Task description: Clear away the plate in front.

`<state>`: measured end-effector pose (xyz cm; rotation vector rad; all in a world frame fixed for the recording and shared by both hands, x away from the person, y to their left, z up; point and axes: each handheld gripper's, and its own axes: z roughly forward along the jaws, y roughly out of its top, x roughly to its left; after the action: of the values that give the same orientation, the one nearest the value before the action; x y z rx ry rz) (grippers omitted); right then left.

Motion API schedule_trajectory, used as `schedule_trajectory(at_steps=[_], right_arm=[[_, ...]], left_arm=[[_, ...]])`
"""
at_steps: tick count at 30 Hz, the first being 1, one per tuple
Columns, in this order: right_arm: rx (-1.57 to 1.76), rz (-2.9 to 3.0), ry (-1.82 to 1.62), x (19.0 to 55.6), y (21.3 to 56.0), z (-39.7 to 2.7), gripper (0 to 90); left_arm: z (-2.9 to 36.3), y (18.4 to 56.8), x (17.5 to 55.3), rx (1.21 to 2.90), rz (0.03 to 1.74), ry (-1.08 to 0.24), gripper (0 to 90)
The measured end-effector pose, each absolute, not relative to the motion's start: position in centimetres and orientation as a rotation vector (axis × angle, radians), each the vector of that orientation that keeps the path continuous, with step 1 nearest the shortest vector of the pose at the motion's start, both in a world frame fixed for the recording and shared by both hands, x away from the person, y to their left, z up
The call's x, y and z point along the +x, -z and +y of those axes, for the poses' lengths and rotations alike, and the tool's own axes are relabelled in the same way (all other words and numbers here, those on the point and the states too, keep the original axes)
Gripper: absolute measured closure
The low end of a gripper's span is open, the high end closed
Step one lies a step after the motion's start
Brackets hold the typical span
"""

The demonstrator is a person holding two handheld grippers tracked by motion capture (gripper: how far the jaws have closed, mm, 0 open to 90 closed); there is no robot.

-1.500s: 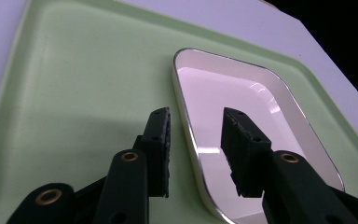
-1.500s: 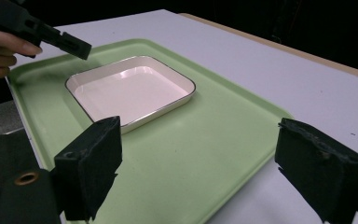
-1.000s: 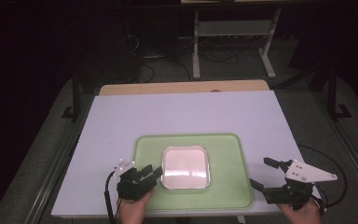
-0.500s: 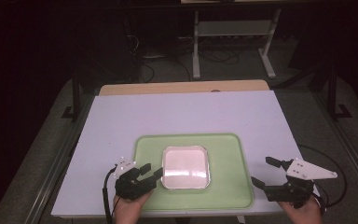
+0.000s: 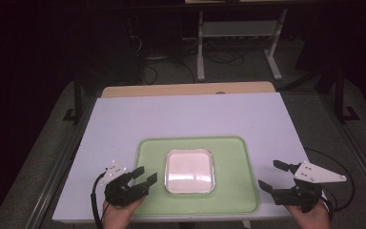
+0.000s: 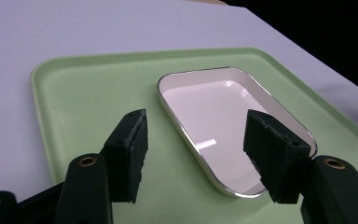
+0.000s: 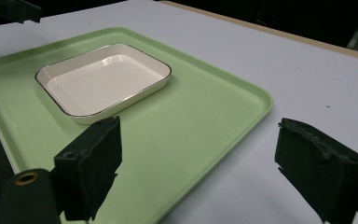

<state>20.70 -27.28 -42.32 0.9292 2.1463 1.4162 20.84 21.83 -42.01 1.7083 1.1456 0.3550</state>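
The table (image 5: 190,119), with its pale top, takes up most of the high view, its long side running left to right. On its near half lies a green tray (image 5: 233,195), flat, its long axis also left to right, parallel to the near edge of the table. The tray holds one thing: a white dish (image 5: 189,171) with a thin dark rim, lying flat and mouth up just left of the tray's middle. The dish is nearly square with rounded corners, so its long axis is hard to tell from above; nothing lies in it but a glare of light on its bottom.

The left gripper (image 5: 141,177) sits over the tray's near left corner, its tips pointing toward the dish and apart from it. In the left gripper view its jaws have just been opening and stand wide, with nothing between the pads; the near left side of the dish (image 6: 223,116) shows past the gap.

The right gripper (image 5: 272,176) rests just off the tray's right edge, over the bare table, pointing left toward the tray. Its jaws stand wide apart and hold nothing; in the right gripper view the tray's corner (image 7: 242,105) lies between them, well beyond.
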Motion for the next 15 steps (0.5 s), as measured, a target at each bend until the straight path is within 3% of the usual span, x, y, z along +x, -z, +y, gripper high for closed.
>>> schedule_trajectory(at_steps=[15], right_arm=[[0.922, 2.167, -1.411, 20.8, 42.5, -26.9, 13.7]], left_arm=[[23.6, 41.9, 19.1, 1.747, 1.090, -0.393, 36.8]])
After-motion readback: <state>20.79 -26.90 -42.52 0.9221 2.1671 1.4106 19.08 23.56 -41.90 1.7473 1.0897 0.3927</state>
